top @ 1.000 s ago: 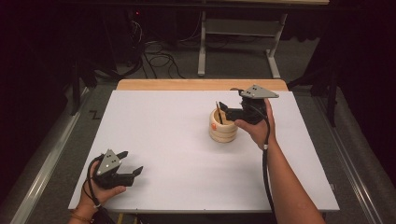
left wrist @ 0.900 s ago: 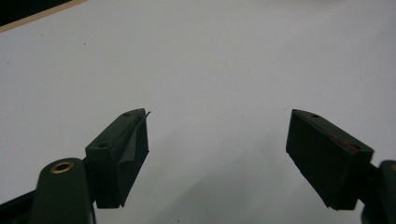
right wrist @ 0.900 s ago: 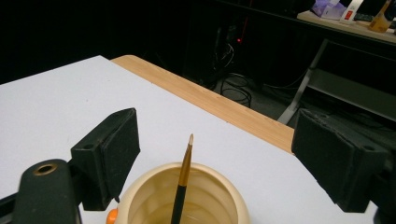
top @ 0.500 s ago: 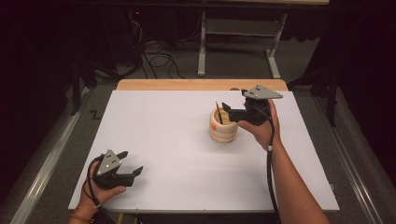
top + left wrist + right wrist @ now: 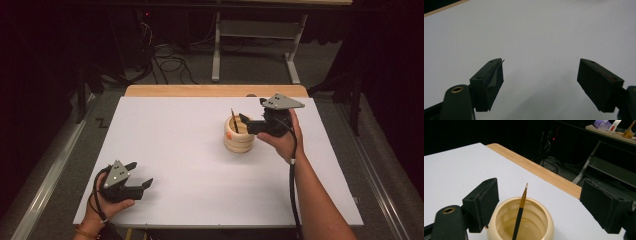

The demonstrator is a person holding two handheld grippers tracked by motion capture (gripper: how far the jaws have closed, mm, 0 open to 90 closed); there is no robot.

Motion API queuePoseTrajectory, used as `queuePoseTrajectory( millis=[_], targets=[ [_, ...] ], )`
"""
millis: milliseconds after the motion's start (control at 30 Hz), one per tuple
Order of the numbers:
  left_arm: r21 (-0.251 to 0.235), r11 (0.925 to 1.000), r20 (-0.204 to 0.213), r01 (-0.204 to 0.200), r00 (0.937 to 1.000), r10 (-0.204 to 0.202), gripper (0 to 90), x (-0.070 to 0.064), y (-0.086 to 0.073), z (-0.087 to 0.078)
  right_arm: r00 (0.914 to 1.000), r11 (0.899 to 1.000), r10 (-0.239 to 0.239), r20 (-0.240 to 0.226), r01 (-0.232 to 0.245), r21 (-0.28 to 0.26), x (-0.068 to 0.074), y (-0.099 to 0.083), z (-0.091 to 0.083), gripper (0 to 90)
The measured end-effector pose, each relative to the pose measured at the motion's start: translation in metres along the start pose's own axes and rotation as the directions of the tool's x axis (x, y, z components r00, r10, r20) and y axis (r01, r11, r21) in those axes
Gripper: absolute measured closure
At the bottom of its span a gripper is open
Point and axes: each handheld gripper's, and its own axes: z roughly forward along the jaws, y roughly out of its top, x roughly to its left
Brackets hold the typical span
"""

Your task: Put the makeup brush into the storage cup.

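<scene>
A cream round pot (image 5: pixel 239 140) stands on the white table top (image 5: pixel 170 130), right of centre. A thin dark brush (image 5: pixel 234 120) with an orange-brown tip leans upright inside it. My right gripper (image 5: pixel 246 125) hovers at the pot's right rim, open, and holds nothing. In the right gripper view the pot (image 5: pixel 499 230) and the brush (image 5: pixel 520 210) stand between and just below the wide-open jaws of the right gripper (image 5: pixel 539 205). My left gripper (image 5: pixel 141 174) rests open at the near left corner. In its own view the left gripper (image 5: pixel 540 82) is over bare table.
A wooden strip (image 5: pixel 215 90) runs along the table's far edge. Beyond it are a metal desk frame (image 5: pixel 255 35) and cables (image 5: pixel 170 62) on the dark floor. A metal rail (image 5: pixel 50 175) runs beside the table's left side.
My right gripper has shifted slightly to the right beside the pot. The brush, the pot and my left gripper stay where they were.
</scene>
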Motion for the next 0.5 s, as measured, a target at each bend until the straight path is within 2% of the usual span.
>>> queuePoseTrajectory(
  millis=[133,500],
  targets=[
    [0.002,1.0,-0.001,0.001,1.0,-0.001,22.0,0.0,0.0,0.0,0.9998,1.0,-0.018,0.001,0.018,0.005,0.001,-0.002,-0.002,16.6],
    [0.002,1.0,0.001,-0.004,1.0,0.004,22.0,0.0,0.0,0.001,0.9995,1.0,-0.029,0.012,0.029,0.001,0.0,-0.008,-0.011,16.9]
  ],
)
